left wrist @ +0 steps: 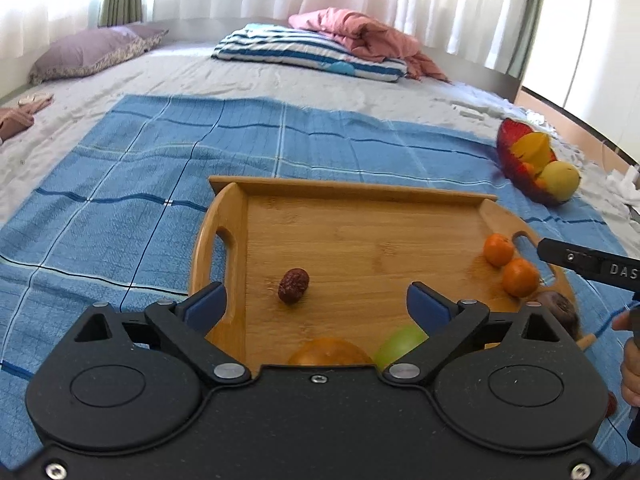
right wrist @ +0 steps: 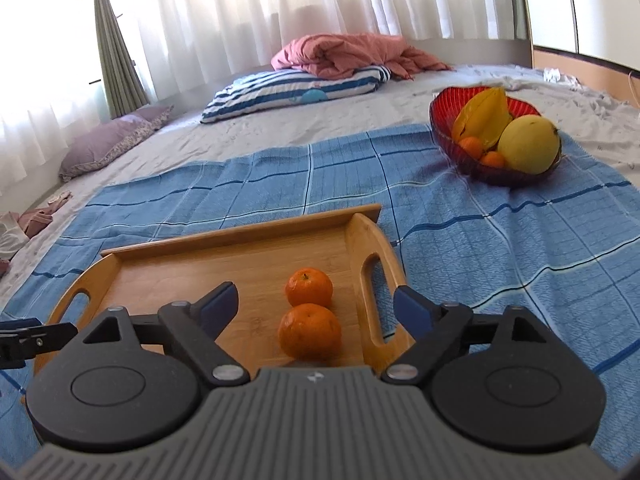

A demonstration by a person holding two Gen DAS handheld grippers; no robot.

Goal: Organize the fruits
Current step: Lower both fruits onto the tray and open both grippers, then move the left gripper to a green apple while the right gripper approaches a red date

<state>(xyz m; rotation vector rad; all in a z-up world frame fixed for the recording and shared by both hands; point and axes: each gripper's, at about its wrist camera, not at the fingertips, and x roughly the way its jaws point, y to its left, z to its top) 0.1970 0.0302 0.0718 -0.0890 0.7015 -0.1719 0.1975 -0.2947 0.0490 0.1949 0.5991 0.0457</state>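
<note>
Both grippers spread wide, empty, over wooden tray (left wrist: 360,236) on blue checked cloth (right wrist: 500,240).
Left gripper (left wrist: 316,304) above tray's near edge; red date (left wrist: 294,285) mid-tray, orange (left wrist: 330,353) and green fruit (left wrist: 400,345) at near edge. Right gripper (right wrist: 316,310) over two tangerines (right wrist: 309,330) by tray's right handle. Red fruit bowl (right wrist: 448,104) with mango (right wrist: 528,145) sits beyond tray, far right.

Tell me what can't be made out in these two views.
- Left wrist view: orange fruit and green fruit, lower parts hidden by the left gripper body.
- Left wrist view: dark fruit by the wooden tray edge, mostly hidden.
- Right wrist view: small oranges in the red bowl, behind larger fruit.
</note>
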